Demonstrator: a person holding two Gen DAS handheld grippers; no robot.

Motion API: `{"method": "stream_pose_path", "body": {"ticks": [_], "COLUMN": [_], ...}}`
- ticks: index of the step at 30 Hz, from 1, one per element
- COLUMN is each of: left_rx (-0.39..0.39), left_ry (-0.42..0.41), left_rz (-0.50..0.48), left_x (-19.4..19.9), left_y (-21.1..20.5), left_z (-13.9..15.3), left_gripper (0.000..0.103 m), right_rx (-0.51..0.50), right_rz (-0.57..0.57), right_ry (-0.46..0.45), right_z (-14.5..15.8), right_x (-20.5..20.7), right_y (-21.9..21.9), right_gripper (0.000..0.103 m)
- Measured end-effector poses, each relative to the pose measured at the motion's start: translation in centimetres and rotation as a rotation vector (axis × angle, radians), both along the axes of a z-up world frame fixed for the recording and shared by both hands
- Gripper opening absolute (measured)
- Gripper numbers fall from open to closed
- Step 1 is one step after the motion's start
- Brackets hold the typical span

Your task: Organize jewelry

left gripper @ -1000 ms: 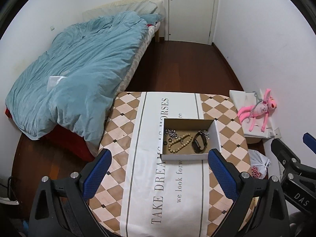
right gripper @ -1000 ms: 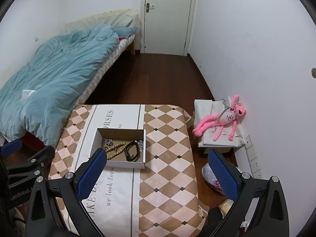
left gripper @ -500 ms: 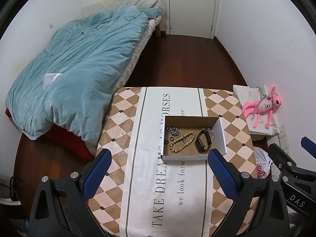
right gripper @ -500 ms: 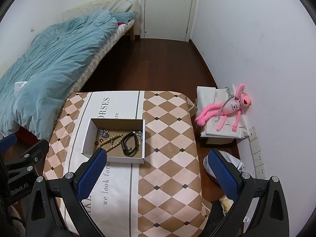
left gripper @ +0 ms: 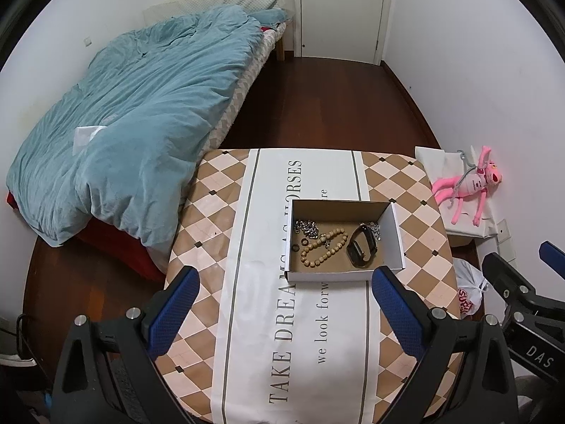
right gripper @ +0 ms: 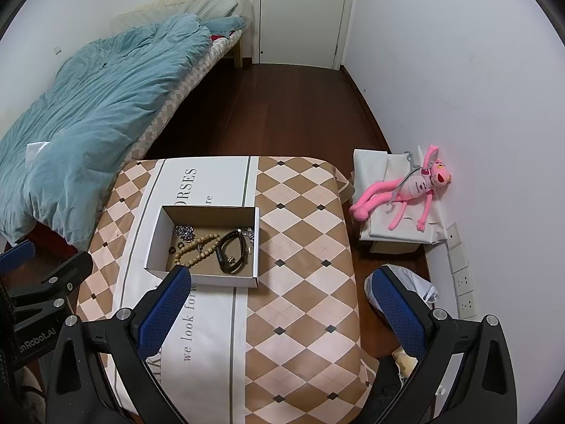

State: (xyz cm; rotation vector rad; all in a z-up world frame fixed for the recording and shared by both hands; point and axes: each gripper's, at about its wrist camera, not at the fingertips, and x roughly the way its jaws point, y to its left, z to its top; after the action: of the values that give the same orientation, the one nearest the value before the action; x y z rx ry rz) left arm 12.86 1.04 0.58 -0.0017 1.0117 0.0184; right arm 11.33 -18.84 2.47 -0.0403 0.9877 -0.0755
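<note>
A white cardboard box stands on the table with a checked cloth. In it lie a wooden bead bracelet, a black wristband, a silver chain, small rings and another silver piece. My left gripper is open and empty, held above the table's near part. My right gripper is open and empty, above the table's right near side.
A bed with a blue duvet stands left of the table. A pink plush toy lies on a white box by the right wall. A plastic bag lies on the floor. A closed door is at the back.
Both grippers have tilted downward and moved a little; the box and table now sit lower and nearer in both views. The jewelry has not moved.
</note>
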Motion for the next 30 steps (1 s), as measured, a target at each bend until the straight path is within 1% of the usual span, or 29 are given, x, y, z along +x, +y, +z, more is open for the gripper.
{"method": "stream_pose_path", "body": {"ticks": [19,30], "left_rx": [-0.004,0.002], "left_ry": [-0.003,-0.015], "left_rz": [-0.007,-0.003], "left_x": [-0.47,-0.54], "left_y": [0.4,0.59], "left_z": [-0.32,0.4], "left_gripper": [0.1,0.1], "right_rx": [0.002,0.005], "right_rz": [0.002,0.003], "right_ry": [0.008,0.01], "right_z": [-0.39,-0.46], "right_x": [-0.2,-0.23], "right_y": [0.24,0.27], "right_gripper": [0.103,0.103]}}
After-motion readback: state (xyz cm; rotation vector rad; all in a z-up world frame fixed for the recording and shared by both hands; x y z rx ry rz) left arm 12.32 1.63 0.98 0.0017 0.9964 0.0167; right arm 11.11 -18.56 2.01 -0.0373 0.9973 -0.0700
